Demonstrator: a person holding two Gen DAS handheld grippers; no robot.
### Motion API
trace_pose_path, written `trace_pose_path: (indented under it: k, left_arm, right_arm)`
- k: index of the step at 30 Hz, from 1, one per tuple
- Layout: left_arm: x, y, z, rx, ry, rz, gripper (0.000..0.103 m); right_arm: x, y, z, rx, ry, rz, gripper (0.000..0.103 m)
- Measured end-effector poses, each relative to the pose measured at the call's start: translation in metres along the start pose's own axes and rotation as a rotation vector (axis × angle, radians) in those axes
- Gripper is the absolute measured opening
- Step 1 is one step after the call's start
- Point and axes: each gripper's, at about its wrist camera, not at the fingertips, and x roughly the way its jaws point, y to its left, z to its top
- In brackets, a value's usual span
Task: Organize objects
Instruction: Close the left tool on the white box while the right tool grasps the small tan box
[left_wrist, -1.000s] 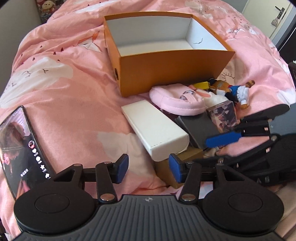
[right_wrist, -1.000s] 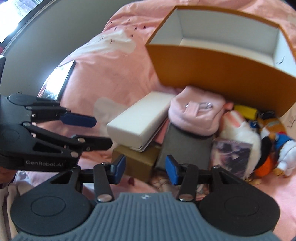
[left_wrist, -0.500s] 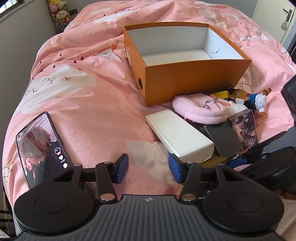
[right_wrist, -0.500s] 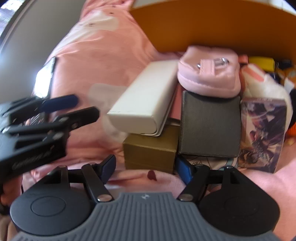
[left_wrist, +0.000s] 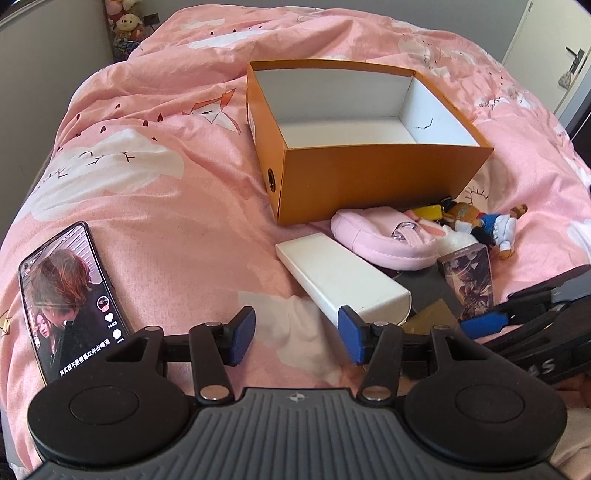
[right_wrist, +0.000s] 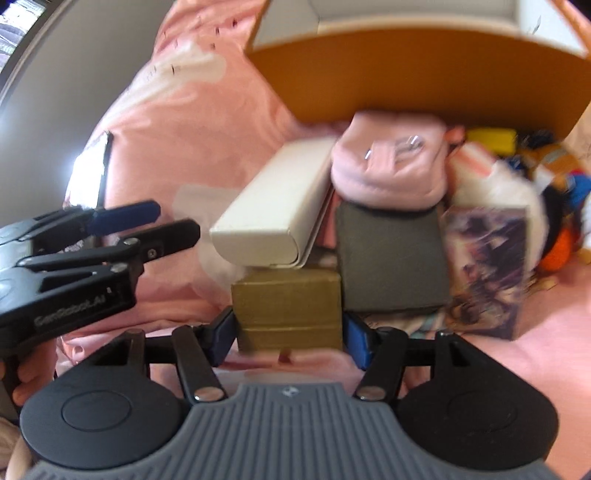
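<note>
An empty orange box (left_wrist: 369, 173) with a white inside stands on the pink bed. In front of it lies a pile: a white case (left_wrist: 340, 277), a pink pouch (left_wrist: 380, 236), a grey box (right_wrist: 391, 262), a gold box (right_wrist: 288, 306), a picture card box (right_wrist: 487, 269) and plush toys (left_wrist: 487, 225). My left gripper (left_wrist: 297, 334) is open and empty over the bedspread, just left of the white case. My right gripper (right_wrist: 291, 338) is open with its blue pads on either side of the gold box, close to or touching it.
A phone (left_wrist: 70, 295) with its screen lit lies on the bed at the left. A grey wall (left_wrist: 44, 74) runs along the left side. Stuffed toys (left_wrist: 125, 26) sit at the far corner. A door (left_wrist: 554, 55) is at the far right.
My left gripper has pulled back and up, so the box and pile look farther away. My right gripper has moved forward and opened wider, with its pads now around the gold box.
</note>
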Motion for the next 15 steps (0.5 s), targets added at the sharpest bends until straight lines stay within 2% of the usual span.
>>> trace_pose_path:
  k: [4,8,12,15]
  left_arm:
    - [0.000,0.002,0.005,-0.040,-0.004,-0.030,0.061]
    - [0.006,0.000,0.014,-0.064,-0.007,-0.028,0.070]
    - [0.027,-0.002,0.024,-0.103,0.038,-0.039,0.072]
    - [0.047,-0.003,0.031,-0.134,0.082,-0.021,0.072]
  right_arm:
    - [-0.031,0.002,0.002,-0.040,-0.091,-0.022,0.061]
    - [-0.060,-0.004,0.007,-0.057,-0.159,-0.051,0.061]
    - [-0.072,-0.017,0.018,-0.042,-0.206,-0.089,0.061]
    - [-0.075,-0.025,0.027,-0.046,-0.244,-0.125,0.061]
